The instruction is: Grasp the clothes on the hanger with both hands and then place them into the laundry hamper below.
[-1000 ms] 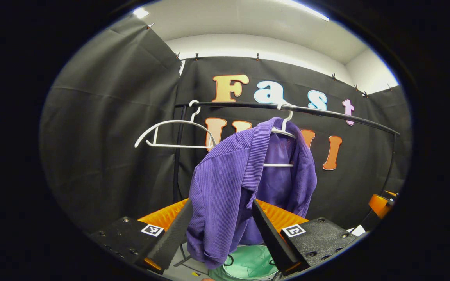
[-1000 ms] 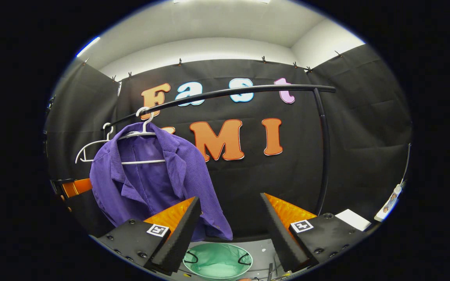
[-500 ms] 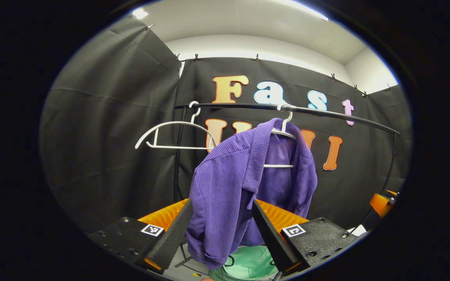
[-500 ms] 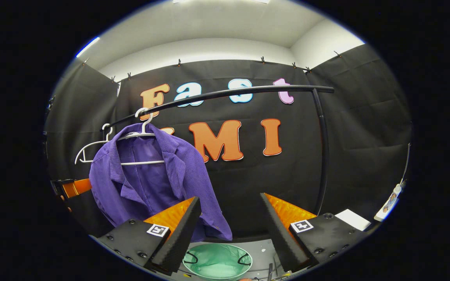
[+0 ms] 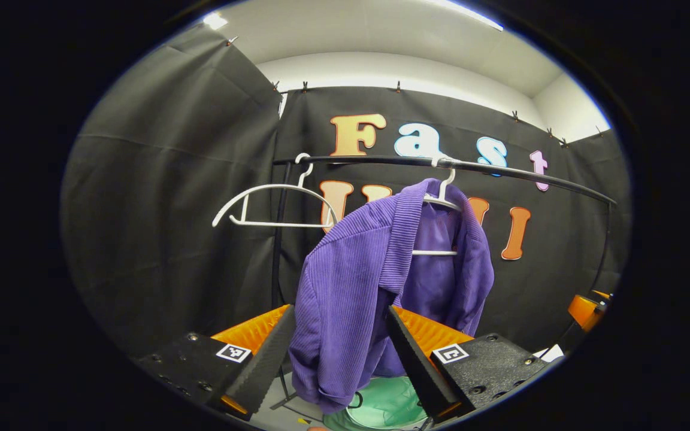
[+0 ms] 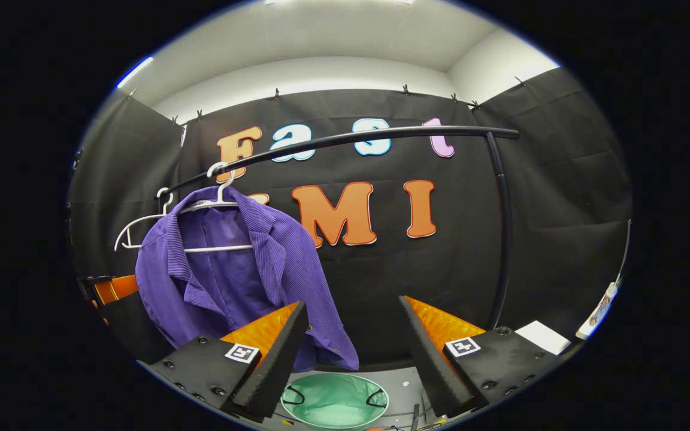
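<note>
Slightly nearer now, the purple jacket [image 5: 357, 299] hangs between the wide-open left gripper [image 5: 336, 359]; right gripper [image 6: 351, 353] is likewise spread.

Ribbed purple jacket [image 5: 351, 299] on a white hanger [image 6: 216, 206] — black rail [image 6: 369, 139], mint-green hamper [image 6: 334, 400].

Both hand-held grippers [image 5: 336, 353] [image 6: 354, 353] apparently agape.
</note>
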A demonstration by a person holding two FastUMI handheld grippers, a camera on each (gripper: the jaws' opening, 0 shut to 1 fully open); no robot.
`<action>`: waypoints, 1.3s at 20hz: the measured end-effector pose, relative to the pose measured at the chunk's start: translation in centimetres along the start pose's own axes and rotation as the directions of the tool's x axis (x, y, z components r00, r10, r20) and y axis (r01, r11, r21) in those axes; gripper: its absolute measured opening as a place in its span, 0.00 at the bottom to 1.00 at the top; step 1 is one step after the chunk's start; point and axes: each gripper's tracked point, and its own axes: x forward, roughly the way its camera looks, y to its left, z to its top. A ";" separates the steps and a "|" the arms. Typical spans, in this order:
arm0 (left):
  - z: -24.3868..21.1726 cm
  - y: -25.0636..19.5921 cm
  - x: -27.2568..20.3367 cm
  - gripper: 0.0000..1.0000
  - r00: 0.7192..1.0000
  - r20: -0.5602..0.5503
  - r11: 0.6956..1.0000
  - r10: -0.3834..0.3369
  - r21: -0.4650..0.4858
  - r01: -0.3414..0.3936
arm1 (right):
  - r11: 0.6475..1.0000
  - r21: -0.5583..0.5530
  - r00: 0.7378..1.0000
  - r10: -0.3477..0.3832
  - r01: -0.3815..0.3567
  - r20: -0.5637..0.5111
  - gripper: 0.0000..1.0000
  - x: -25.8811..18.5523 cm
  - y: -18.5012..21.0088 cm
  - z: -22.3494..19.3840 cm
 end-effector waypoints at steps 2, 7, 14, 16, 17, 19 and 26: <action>0.1 0.0 0.3 0.92 1.000 0.002 1.000 0.002 0.004 -0.002 | 1.000 -0.001 1.000 -0.001 0.001 0.002 0.98 0.2 0.0 -0.1; 0.1 -0.7 0.8 0.92 1.000 0.004 1.000 -0.006 0.013 0.006 | 1.000 -0.004 1.000 -0.003 0.003 0.006 0.98 0.4 0.2 -0.2; 0.2 -0.9 1.3 0.95 1.000 0.004 1.000 -0.001 0.015 0.001 | 1.000 -0.010 1.000 -0.009 0.009 0.007 0.98 0.7 0.3 -0.3; 0.1 -0.8 1.4 0.95 1.000 0.004 1.000 -0.001 0.015 0.001 | 1.000 -0.013 1.000 -0.008 0.008 0.009 0.98 0.7 0.4 -0.1; 0.1 -0.9 1.3 0.95 1.000 0.005 1.000 -0.001 0.016 0.001 | 1.000 -0.015 1.000 -0.007 0.007 0.009 0.98 0.7 0.4 -0.2; 0.2 -0.9 1.4 0.96 1.000 0.006 1.000 0.000 0.019 0.000 | 1.000 -0.015 1.000 -0.006 0.006 0.009 0.98 0.8 0.4 -0.3; 0.2 -1.2 1.2 0.92 1.000 0.006 1.000 -0.006 0.024 0.006 | 1.000 -0.015 1.000 -0.005 0.006 0.017 0.98 0.9 0.5 -0.1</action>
